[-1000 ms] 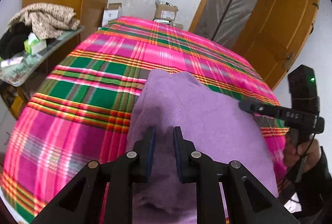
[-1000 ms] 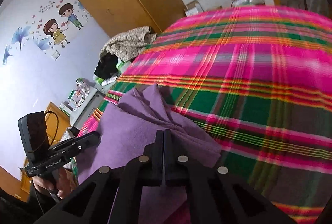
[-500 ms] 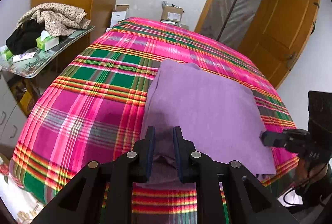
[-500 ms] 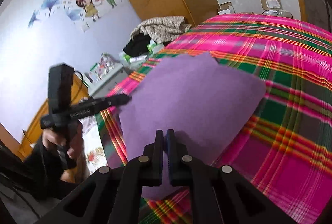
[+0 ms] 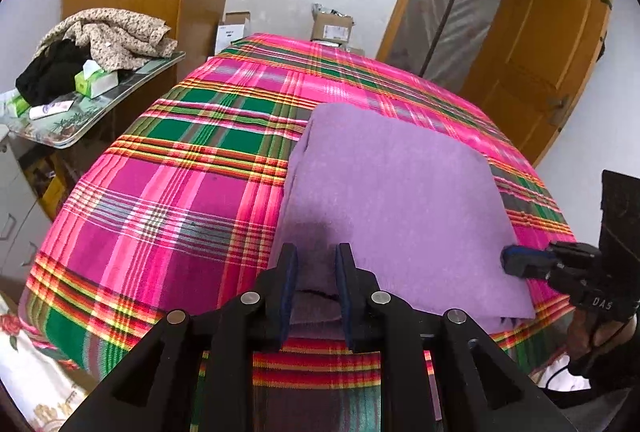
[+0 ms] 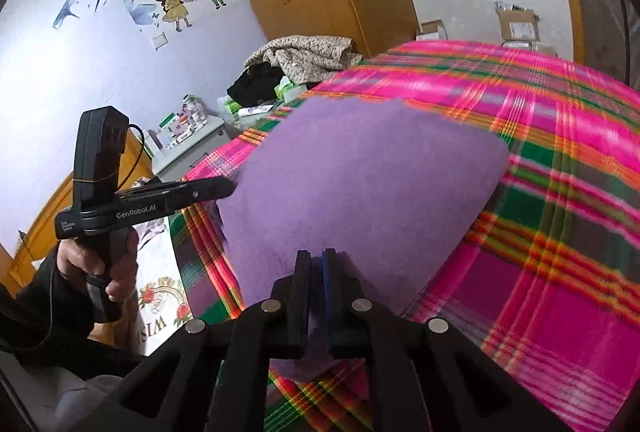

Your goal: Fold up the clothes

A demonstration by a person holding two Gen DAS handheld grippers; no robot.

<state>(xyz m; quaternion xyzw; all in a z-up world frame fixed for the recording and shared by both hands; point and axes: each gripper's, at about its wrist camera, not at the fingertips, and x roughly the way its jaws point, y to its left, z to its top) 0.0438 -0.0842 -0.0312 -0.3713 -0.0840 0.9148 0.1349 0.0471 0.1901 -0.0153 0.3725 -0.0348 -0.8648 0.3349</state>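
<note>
Purple fleece fills the middle of both views: the garment [image 5: 392,200] lies on the plaid-covered bed [image 5: 172,192], already folded into a thick, roughly rectangular stack whose near edge hangs at the bed's lower edge. Judging by that tidy shape, most of the folding looks done; what is left seems to be a last tug to square or shift the stack, and perhaps one more fold, though the layers underneath are hidden.

At the bottom centre of the left wrist view, the left gripper [image 5: 313,272] straddles the near hem with its fingers moderately spread; fabric sits between them, but I cannot tell whether they actually pinch it. In the right wrist view the right gripper [image 6: 315,272] has its fingers pressed nearly together on the near right corner of the garment, a sliver of purple showing between the pads.

Both tools point forward across the bed, level with the mattress edge. The person's left hand [image 6: 100,264] wraps the left tool's handle at the left of the right wrist view.
</note>
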